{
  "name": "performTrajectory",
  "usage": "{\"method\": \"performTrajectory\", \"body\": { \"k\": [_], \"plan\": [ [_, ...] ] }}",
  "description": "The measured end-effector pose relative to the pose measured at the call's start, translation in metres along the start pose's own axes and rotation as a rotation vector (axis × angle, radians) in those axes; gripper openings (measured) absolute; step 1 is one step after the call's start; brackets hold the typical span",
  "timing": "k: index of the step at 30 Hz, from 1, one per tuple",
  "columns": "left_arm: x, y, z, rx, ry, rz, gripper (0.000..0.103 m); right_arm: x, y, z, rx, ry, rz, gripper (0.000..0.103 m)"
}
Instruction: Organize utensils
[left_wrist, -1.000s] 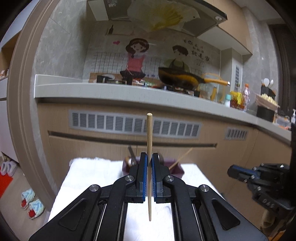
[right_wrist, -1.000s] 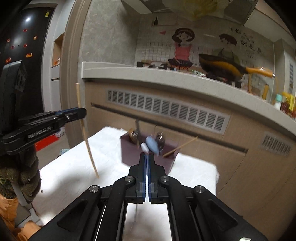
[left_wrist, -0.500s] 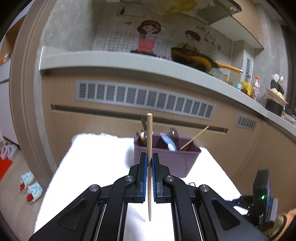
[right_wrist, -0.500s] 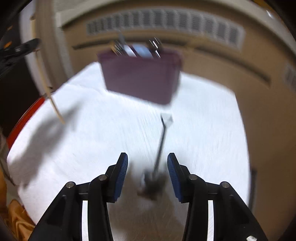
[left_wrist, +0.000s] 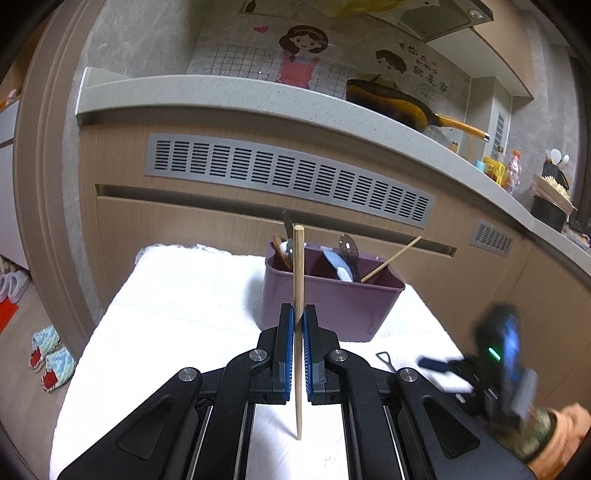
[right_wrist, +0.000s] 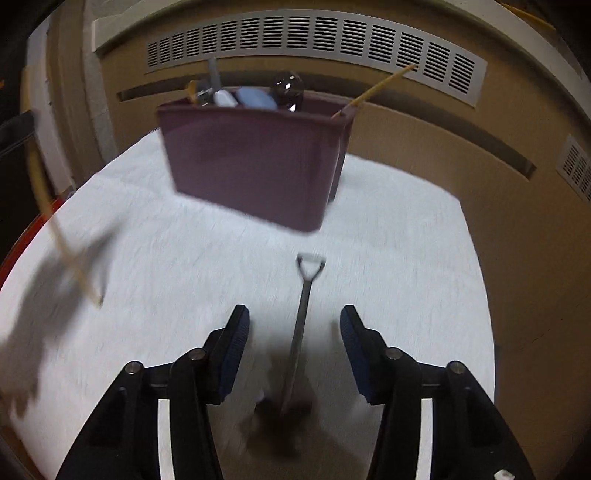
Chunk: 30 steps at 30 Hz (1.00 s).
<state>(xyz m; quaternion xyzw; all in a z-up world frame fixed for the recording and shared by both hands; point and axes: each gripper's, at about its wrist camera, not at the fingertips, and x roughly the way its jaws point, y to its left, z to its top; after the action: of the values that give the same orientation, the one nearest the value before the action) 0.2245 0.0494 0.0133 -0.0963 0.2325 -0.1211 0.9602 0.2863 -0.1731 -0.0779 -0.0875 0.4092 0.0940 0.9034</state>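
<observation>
left gripper (left_wrist: 298, 332) pinches an upright chopstick (left_wrist: 298, 280); right gripper (right_wrist: 293, 347) jaws just opening, straddling the spoon (right_wrist: 301, 314) (bin (right_wrist: 255, 166) at twelve o'clock). centre, then close.

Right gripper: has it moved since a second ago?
Yes. The right gripper has dropped toward the white cloth before the purple bin; its fingers have just been opening and now straddle the shovel-handled utensil without touching it.
</observation>
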Motion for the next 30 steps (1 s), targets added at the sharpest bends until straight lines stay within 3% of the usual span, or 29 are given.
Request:
{"method": "performTrajectory", "body": {
  "k": [6, 9, 10, 13, 22, 23, 24, 30],
  "plan": [
    [-0.004, 0.004, 0.0, 0.004, -0.008, 0.009, 0.005, 0.055, -0.011, 0.033, 0.057, 0.084, 0.017, 0.046],
    [-0.001, 0.009, -0.001, -0.01, -0.001, 0.007, 0.005, 0.057, -0.009, 0.031, 0.061, 0.091, 0.025, 0.033],
    [0.0, 0.009, -0.002, -0.011, 0.005, 0.007, 0.005, 0.054, -0.009, 0.03, 0.055, 0.091, 0.034, 0.02],
    [0.001, 0.009, -0.003, -0.01, 0.013, 0.007, 0.005, 0.041, -0.012, 0.023, 0.061, 0.083, 0.059, 0.02],
    [-0.005, -0.006, -0.003, -0.003, 0.016, -0.017, 0.005, -0.096, -0.009, 0.007, 0.013, -0.194, 0.099, 0.02],
    [-0.007, -0.009, -0.001, -0.004, 0.016, -0.025, 0.005, -0.111, -0.006, 0.006, -0.003, -0.225, 0.101, 0.006],
    [-0.008, -0.011, 0.0, -0.005, 0.015, -0.03, 0.005, -0.124, -0.004, 0.008, -0.018, -0.254, 0.097, 0.0],
    [-0.022, -0.025, 0.012, 0.023, -0.016, -0.037, 0.005, -0.153, 0.005, 0.016, -0.06, -0.366, 0.063, 0.0]
  ]
}}
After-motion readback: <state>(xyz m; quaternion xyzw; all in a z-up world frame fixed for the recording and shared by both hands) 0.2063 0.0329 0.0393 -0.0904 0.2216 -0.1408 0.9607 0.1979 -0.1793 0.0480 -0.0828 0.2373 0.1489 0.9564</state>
